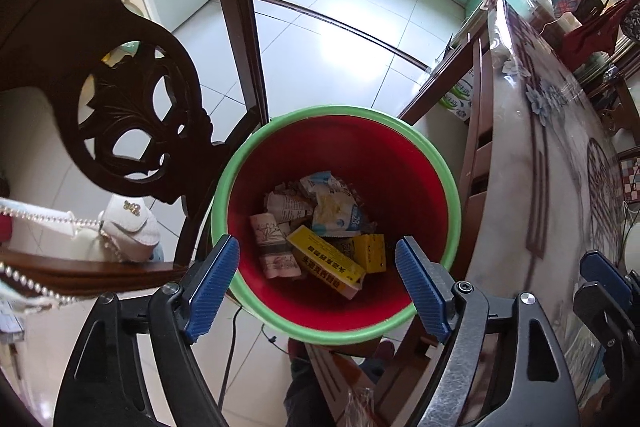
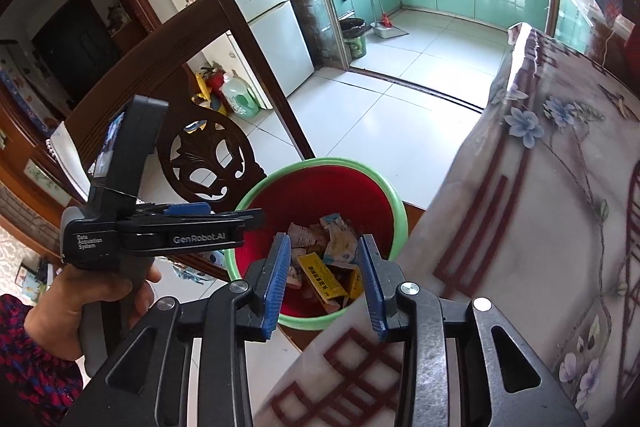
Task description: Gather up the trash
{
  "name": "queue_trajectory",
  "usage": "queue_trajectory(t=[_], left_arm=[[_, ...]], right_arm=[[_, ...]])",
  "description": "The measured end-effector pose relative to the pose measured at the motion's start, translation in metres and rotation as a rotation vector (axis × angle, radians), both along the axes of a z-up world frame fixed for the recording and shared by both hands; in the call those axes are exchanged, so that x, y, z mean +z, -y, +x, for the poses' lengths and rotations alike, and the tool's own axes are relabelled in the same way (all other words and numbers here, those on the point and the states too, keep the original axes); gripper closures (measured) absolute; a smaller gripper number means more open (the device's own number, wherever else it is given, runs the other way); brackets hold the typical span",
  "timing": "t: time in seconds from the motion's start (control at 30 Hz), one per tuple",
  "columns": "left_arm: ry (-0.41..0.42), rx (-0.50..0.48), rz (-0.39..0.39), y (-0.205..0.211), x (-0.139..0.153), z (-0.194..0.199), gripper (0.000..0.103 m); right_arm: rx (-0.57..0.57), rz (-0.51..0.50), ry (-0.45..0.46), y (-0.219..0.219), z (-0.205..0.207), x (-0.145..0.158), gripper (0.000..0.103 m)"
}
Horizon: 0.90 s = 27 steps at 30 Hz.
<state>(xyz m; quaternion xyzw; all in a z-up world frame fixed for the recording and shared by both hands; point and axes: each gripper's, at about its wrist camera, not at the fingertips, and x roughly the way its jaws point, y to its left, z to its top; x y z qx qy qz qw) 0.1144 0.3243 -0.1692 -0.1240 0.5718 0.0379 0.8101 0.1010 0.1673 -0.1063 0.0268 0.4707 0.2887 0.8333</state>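
A red bin with a green rim (image 1: 400,131) stands on the floor between a chair and the table; it also shows in the right wrist view (image 2: 384,187). Inside lie a yellow box (image 1: 326,261), a crumpled white-and-blue wrapper (image 1: 336,213) and other paper trash (image 1: 276,247). My left gripper (image 1: 318,285) is open and empty, held above the bin's near rim. My right gripper (image 2: 326,281) is open and empty, above the table edge and the bin. The left gripper's body (image 2: 160,231) shows at the left in the right wrist view.
A carved dark wooden chair (image 1: 132,115) stands left of the bin. The table with a flowered plastic cloth (image 2: 540,227) is on the right. A white bag (image 1: 128,227) lies on the chair seat. A black bin (image 2: 354,37) and a dustpan stand in the kitchen beyond.
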Motion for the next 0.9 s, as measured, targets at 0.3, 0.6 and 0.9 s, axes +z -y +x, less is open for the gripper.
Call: queue_trajectory(t=[0.3, 0.6, 0.9], left_arm=[[0.313, 0.012, 0.177, 0.068, 0.089, -0.07, 0.016], [0.622, 0.128, 0.123, 0.156, 0.164, -0.128, 0.0], [0.746, 0.116, 0.168, 0.228, 0.198, -0.139, 0.0]], right_arm=[[-0.002, 0.011, 0.134, 0.072, -0.053, 0.031, 0.04], [-0.068, 0.002, 0.229, 0.19, -0.102, 0.056, 0.031], [-0.29, 0.082, 0.485, 0.308, -0.143, 0.114, 0.015]])
